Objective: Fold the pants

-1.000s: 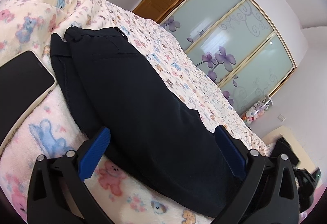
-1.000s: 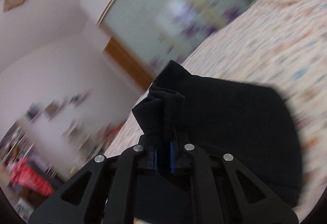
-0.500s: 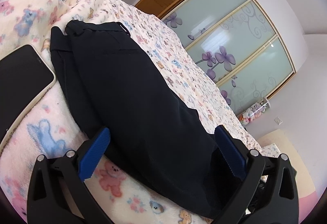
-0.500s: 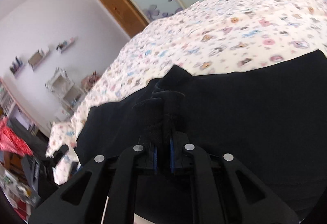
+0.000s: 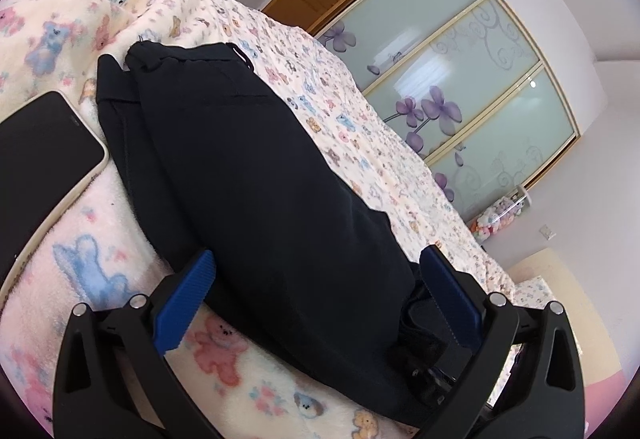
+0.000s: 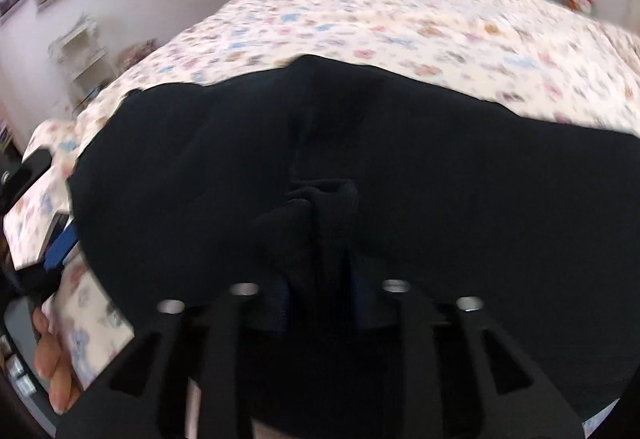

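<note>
Black pants (image 5: 248, 175) lie folded lengthwise on the bed, waistband at the far end. My left gripper (image 5: 316, 279) is open, its blue pads on either side of the near part of the pants. My right gripper (image 6: 320, 291) is shut on a bunched end of the pants (image 6: 320, 207) and holds it over the rest of the black cloth (image 6: 440, 167). The right gripper's black body shows behind the left gripper's right finger (image 5: 424, 351).
A black phone (image 5: 40, 159) in a pale case lies on the teddy-bear blanket (image 5: 100, 271) left of the pants. The bed sheet (image 5: 360, 127) stretches toward a sliding-door wardrobe (image 5: 460, 87). A hand (image 6: 52, 367) shows at the lower left of the right wrist view.
My right gripper has swung down and over with the pants end, from pointing at the wall to low over the spread cloth. The left gripper has barely moved.
</note>
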The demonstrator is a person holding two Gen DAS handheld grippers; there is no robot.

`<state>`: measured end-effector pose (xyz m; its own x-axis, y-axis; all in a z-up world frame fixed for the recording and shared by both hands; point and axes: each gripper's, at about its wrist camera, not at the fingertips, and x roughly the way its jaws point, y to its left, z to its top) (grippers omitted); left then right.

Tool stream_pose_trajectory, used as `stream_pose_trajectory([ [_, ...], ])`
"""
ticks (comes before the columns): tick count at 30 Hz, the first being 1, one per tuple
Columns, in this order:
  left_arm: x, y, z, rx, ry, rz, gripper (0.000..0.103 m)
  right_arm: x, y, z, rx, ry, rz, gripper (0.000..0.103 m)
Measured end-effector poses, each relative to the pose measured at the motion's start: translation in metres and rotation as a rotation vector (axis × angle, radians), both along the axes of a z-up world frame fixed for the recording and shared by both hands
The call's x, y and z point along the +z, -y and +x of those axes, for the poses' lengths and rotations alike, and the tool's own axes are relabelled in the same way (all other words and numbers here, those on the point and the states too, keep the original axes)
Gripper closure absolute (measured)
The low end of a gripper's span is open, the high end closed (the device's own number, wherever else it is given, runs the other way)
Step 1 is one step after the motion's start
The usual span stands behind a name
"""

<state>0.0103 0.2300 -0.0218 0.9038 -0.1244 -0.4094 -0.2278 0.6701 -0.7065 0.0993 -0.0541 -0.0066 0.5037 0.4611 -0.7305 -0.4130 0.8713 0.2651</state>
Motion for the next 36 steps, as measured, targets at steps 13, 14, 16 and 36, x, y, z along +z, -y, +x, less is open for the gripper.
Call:
stream_pose_trajectory([
  [13,0.004,-0.017,-0.011,0.044,0.032,-0.039,0.002,0.014,0.031,-0.019,0.07,-0.106,0.292,0.026],
  [14,0.003,-0.02,-0.012,0.028,0.015,-0.063,0.002,0.021,0.045,-0.024,0.068,-0.116,0.348,0.026],
  [16,-0.002,-0.029,-0.012,-0.033,-0.027,-0.169,0.002,0.036,0.072,-0.036,0.064,-0.096,0.37,0.022],
  [36,-0.013,-0.055,0.055,-0.196,-0.271,-0.359,0.002,0.051,0.178,-0.073,-0.002,-0.007,0.431,0.013],
])
